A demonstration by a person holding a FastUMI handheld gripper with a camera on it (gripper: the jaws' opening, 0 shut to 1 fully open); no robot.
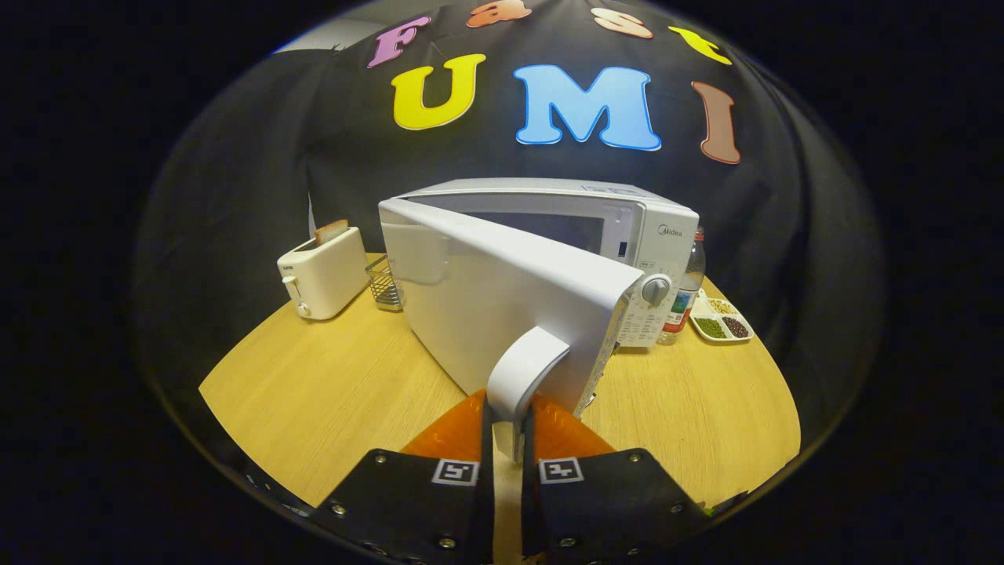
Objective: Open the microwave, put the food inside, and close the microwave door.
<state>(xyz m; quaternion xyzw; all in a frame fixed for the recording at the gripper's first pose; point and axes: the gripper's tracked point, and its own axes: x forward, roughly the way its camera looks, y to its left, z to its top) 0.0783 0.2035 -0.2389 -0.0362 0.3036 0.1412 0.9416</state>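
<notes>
So my claw (507,439) is pinched down narrow on the microwave's door handle (524,375), one finger pressing each side of that white curved grip, with the handle's lower end poking down between them. The door (502,314) is swung partway open toward me, so I'm mostly looking at its blank white outer face, and it blocks nearly all of the opening. The microwave (627,224) itself sits behind the door, and past the door's upper edge I can just see a dark slice of the cavity. The control panel with its round dial (656,289) peeks out right of the door's edge. Left of the microwave there's a white toaster (323,272) with a slice of bread (332,230) sticking out the top, and between the two sits a small wire basket (383,282), right by the door's hinge side. Right of the microwave a plastic bottle (688,292) stands close against its side, and just past that is a little divided tray (722,322) with beans or seeds in it. Everything's on a light wooden table (329,384). Can't pick out the food for certain from here.
</notes>
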